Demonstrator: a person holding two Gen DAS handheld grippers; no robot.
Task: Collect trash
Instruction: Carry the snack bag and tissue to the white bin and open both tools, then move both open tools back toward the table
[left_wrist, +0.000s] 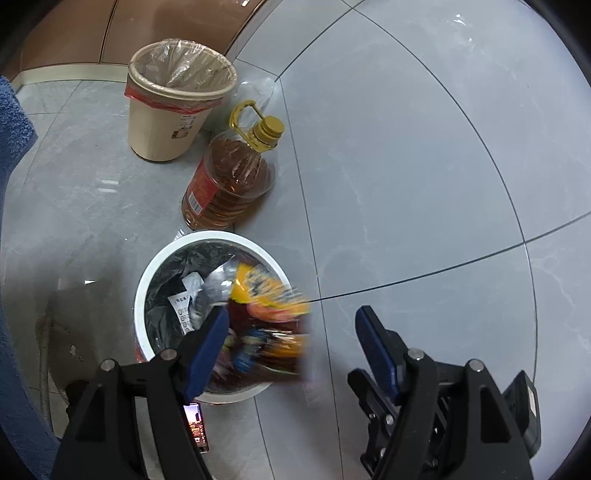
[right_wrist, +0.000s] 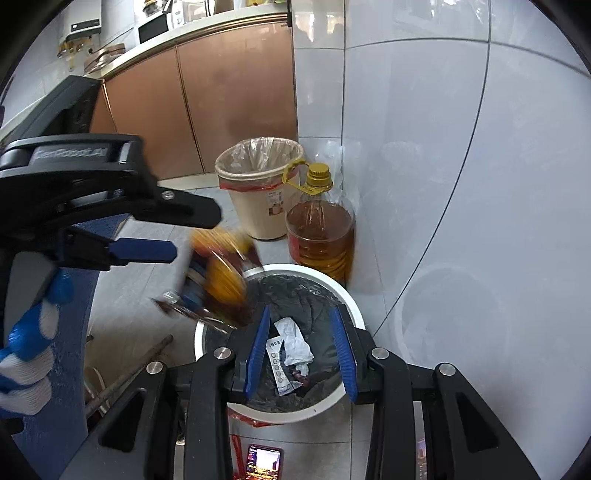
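Note:
A white trash bin (left_wrist: 147, 280) with a black liner holds crumpled paper and wrappers. It also shows in the right wrist view (right_wrist: 351, 302). A colourful orange and red snack bag (left_wrist: 269, 325) is blurred in mid-air over the bin's rim, free of my fingers; it shows in the right wrist view (right_wrist: 218, 277) too. My left gripper (left_wrist: 291, 325) is open above the bin, and appears in the right wrist view (right_wrist: 177, 236). My right gripper (right_wrist: 301, 328) is open and empty over the bin.
A beige bin (left_wrist: 166, 114) with a clear liner stands by the brown cabinets. A large oil bottle (left_wrist: 229, 177) with a yellow cap stands between the two bins. A phone (right_wrist: 264, 461) lies on the grey floor tiles. A white tiled wall (right_wrist: 461, 184) is on the right.

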